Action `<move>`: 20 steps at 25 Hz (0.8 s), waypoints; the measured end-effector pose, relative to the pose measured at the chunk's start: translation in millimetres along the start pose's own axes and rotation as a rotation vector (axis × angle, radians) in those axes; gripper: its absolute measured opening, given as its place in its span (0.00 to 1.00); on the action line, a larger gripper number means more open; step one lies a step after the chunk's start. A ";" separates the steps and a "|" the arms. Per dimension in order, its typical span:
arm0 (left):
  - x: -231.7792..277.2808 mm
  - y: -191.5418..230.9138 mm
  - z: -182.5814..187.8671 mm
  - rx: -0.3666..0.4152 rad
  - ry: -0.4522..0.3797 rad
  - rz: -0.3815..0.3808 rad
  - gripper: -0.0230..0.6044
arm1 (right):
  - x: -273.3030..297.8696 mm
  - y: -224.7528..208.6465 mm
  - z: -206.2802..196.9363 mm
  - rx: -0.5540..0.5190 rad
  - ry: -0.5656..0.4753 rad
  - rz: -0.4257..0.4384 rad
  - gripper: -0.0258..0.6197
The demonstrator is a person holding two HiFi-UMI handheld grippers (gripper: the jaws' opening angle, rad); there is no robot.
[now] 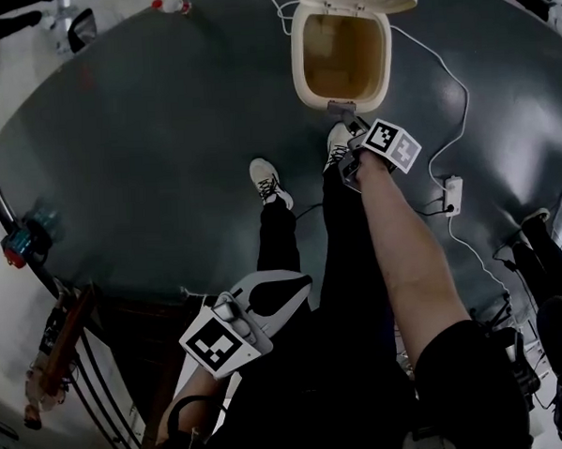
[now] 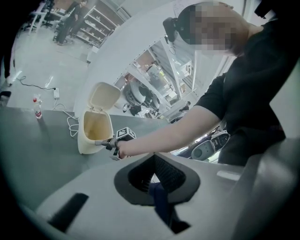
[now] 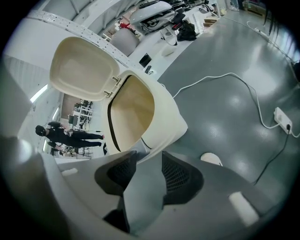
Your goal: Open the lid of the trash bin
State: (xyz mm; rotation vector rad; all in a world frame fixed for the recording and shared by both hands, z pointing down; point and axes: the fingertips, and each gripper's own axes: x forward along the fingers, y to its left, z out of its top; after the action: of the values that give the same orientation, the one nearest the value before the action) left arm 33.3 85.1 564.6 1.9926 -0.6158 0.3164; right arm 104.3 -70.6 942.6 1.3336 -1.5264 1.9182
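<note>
Left gripper (image 2: 154,157) is low by the person's leg, jaws shut tip to tip, nothing clamped. Right gripper (image 3: 145,161) is reached out past the white shoes (image 1: 267,180), jaws apart and empty, tips just short of the front edge of the trash bin (image 3: 164,122). The cream bin stands on the grey floor (image 1: 146,160), its lid (image 3: 82,70) already swung up and back, inside exposed. A white cable (image 1: 457,78) runs beside the bin to a power strip (image 1: 453,196).
</note>
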 end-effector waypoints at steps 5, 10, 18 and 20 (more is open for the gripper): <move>-11.5 -17.5 12.9 0.025 -0.023 -0.004 0.04 | -23.8 17.2 8.0 -0.039 0.023 -0.011 0.14; -30.1 -39.7 34.5 0.078 -0.058 -0.024 0.04 | -67.0 57.1 8.6 -0.122 0.030 0.064 0.05; -79.0 -87.9 76.7 0.177 -0.148 -0.077 0.04 | -190.7 164.4 -3.7 -0.353 0.022 0.269 0.05; -92.3 -98.4 85.3 0.182 -0.172 -0.091 0.04 | -229.9 195.3 -11.3 -0.422 -0.006 0.320 0.05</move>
State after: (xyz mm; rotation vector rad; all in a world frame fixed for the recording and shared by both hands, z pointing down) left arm 6.7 74.8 407.6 2.2319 -0.6193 0.1509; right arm 68.2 -68.4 643.0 0.9574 -2.1044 1.6218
